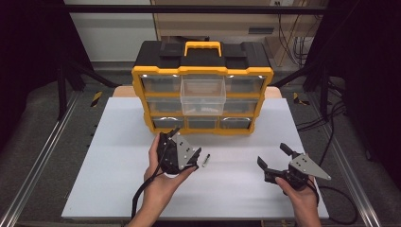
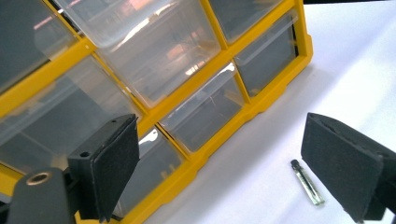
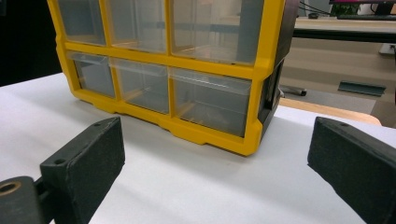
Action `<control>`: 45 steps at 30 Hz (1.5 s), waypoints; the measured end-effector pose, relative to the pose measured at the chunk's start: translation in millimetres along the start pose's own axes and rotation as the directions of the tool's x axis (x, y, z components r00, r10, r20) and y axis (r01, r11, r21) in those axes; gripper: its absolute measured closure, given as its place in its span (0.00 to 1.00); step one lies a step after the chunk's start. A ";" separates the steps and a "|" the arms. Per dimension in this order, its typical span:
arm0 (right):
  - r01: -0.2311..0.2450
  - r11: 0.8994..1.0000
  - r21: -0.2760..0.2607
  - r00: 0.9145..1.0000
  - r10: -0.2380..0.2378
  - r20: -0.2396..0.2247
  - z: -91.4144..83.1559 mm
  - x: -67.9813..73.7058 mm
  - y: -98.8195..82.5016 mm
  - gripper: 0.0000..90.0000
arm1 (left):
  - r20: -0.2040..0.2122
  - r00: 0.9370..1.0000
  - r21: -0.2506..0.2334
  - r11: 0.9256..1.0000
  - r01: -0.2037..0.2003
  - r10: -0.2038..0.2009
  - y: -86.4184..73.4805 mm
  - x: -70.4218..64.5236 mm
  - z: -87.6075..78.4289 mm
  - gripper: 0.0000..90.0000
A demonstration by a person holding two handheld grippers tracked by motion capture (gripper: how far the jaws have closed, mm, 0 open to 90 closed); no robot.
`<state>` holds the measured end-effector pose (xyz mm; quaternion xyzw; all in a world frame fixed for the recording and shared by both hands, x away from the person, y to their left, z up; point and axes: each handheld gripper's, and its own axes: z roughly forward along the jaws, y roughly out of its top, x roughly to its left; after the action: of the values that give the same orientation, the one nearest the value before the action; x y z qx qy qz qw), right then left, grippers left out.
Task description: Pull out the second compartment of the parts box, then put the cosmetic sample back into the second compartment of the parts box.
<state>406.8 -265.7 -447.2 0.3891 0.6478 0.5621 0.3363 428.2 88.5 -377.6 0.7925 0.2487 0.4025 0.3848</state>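
Observation:
A yellow and black drawer organizer [image 1: 202,71] stands at the back middle of the white board [image 1: 113,161]. Its clear top-middle drawer [image 1: 203,94] is pulled out toward me. A small glass vial [image 1: 206,160] with a dark cap lies on the board in front of the organizer. My left gripper [image 1: 186,143] is tilted just left of the vial, open and holding nothing. In the left gripper view the vial [image 2: 307,182] lies on the board close to the right jaw, with the organizer [image 2: 261,100] beyond. My right gripper [image 1: 273,155] hovers open at the front right, facing the organizer's lower right corner [image 3: 254,135].
The other drawers [image 3: 210,100] sit pushed into the frame. Metal rails [image 1: 42,161] run along both sides of the board. Cables [image 1: 331,123] trail at the right. Bare board surface lies between the two grippers [image 1: 231,175].

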 end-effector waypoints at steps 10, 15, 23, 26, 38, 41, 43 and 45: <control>0.000 1.000 0.000 1.000 0.000 0.001 0.0 0.0 0.2 0.05 | 0.052 0.998 0.016 0.999 0.029 -0.030 -5.2 -2.4 5.2 0.12; -0.002 1.000 0.000 1.000 0.002 0.001 -0.1 0.1 0.3 0.05 | 0.080 0.996 0.025 0.999 0.042 -0.044 -5.6 -3.5 7.1 0.12; 0.002 1.000 -0.004 1.000 -0.002 0.003 -0.5 -0.7 0.3 0.05 | 0.123 0.989 0.047 0.996 0.070 -0.076 -8.8 -3.2 12.8 0.12; 0.002 1.000 -0.004 1.000 -0.002 0.003 -0.4 -0.8 0.3 0.05 | 0.146 0.986 0.056 0.996 0.073 -0.080 -9.7 -3.4 15.0 0.12; 0.003 1.000 -0.002 1.000 -0.003 0.004 -0.3 -0.9 0.2 0.05 | 0.242 0.964 0.090 0.992 0.091 -0.110 -15.2 -11.4 26.8 0.12; 0.004 1.000 -0.003 1.000 -0.004 0.004 -0.3 -0.2 0.5 0.05 | 0.268 0.956 0.110 0.990 0.089 -0.116 -17.8 -14.9 30.9 0.12; 0.004 1.000 -0.003 1.000 -0.004 0.003 -0.4 0.0 0.6 0.05 | 0.289 0.950 0.124 0.988 0.086 -0.119 -19.6 -17.6 33.7 0.12; 0.004 1.000 -0.002 1.000 -0.004 0.004 -0.5 -0.2 0.4 0.05 | 0.312 0.942 0.143 0.986 0.080 -0.122 -21.7 -21.6 38.9 0.12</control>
<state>406.5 -266.1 -446.8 0.3884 0.6474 0.5613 0.3391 446.7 70.0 -419.6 0.8565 0.2490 0.2316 0.3883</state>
